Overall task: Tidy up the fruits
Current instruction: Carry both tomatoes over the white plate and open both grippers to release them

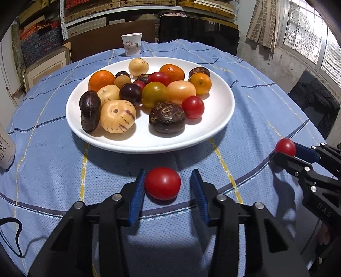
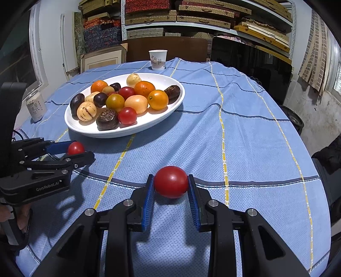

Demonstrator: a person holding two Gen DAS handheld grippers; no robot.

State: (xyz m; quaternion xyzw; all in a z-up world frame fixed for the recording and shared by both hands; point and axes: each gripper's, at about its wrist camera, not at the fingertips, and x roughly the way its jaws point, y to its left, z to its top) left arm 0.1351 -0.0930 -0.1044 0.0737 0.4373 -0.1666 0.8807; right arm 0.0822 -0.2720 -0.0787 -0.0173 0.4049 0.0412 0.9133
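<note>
Where shelves (image 2: 191, 19) loom — blue striped tablecloth (image 2: 245, 132), plate (image 2: 89, 127)

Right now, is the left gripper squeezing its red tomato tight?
No, the left gripper is open: its left pad touches or nearly touches the tomato, but a clear gap shows on the right, and the tomato sits on the tablecloth.

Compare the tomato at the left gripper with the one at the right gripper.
The left gripper stands open around its tomato, a gap showing beside one finger; the right gripper is shut on its tomato. The left tomato lies on the tablecloth; whether the right one is lifted is unclear. Both are red, off the plate.
</note>
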